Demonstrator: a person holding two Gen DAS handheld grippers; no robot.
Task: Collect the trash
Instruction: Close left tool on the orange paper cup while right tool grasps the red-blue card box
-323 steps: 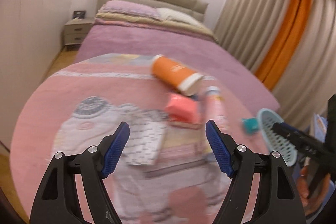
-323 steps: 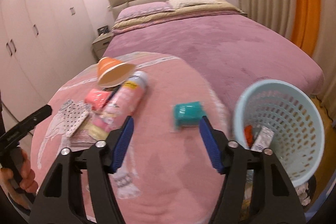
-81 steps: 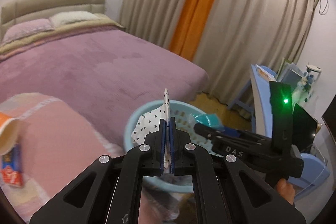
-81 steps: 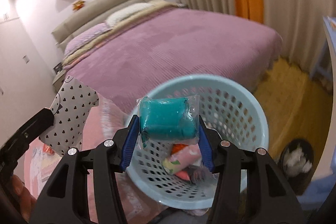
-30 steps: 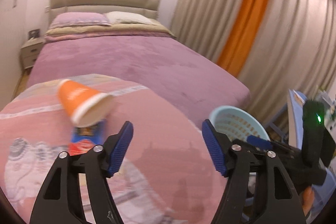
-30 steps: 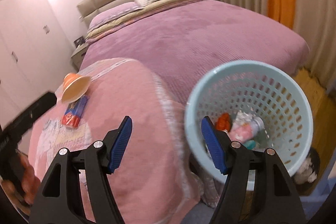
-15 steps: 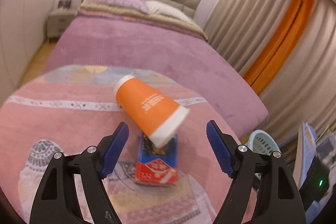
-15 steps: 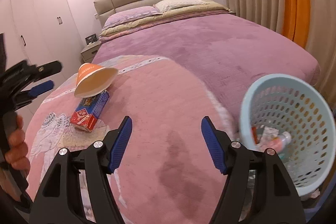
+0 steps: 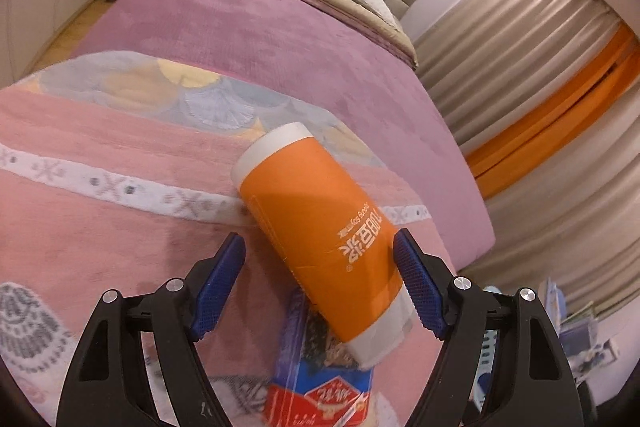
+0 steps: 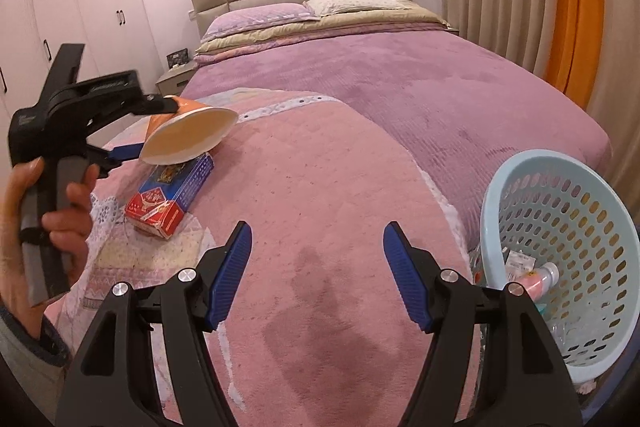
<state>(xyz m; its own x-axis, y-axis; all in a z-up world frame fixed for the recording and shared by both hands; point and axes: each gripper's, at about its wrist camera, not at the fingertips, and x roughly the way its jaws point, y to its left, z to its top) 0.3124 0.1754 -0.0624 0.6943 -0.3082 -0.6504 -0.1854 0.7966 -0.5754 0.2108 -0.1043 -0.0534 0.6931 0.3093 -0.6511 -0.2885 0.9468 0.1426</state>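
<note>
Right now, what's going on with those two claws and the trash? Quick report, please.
Left gripper open, straddling orange cup, not clamped. Right gripper open, empty, over blanket. Cup leans on box. Basket at right, path unobstructed.

A wide bed (image 10: pixel 420 83) under a mauve cover carries a pink patterned blanket (image 10: pixel 320 187) spread over its near end. On the blanket's left part lies a red-and-blue carton (image 10: pixel 168 195), with an orange paper cup (image 9: pixel 320 227) on its side leaning across the carton's far end. Two pillows (image 10: pixel 260 17) lie at the far headboard.
</note>
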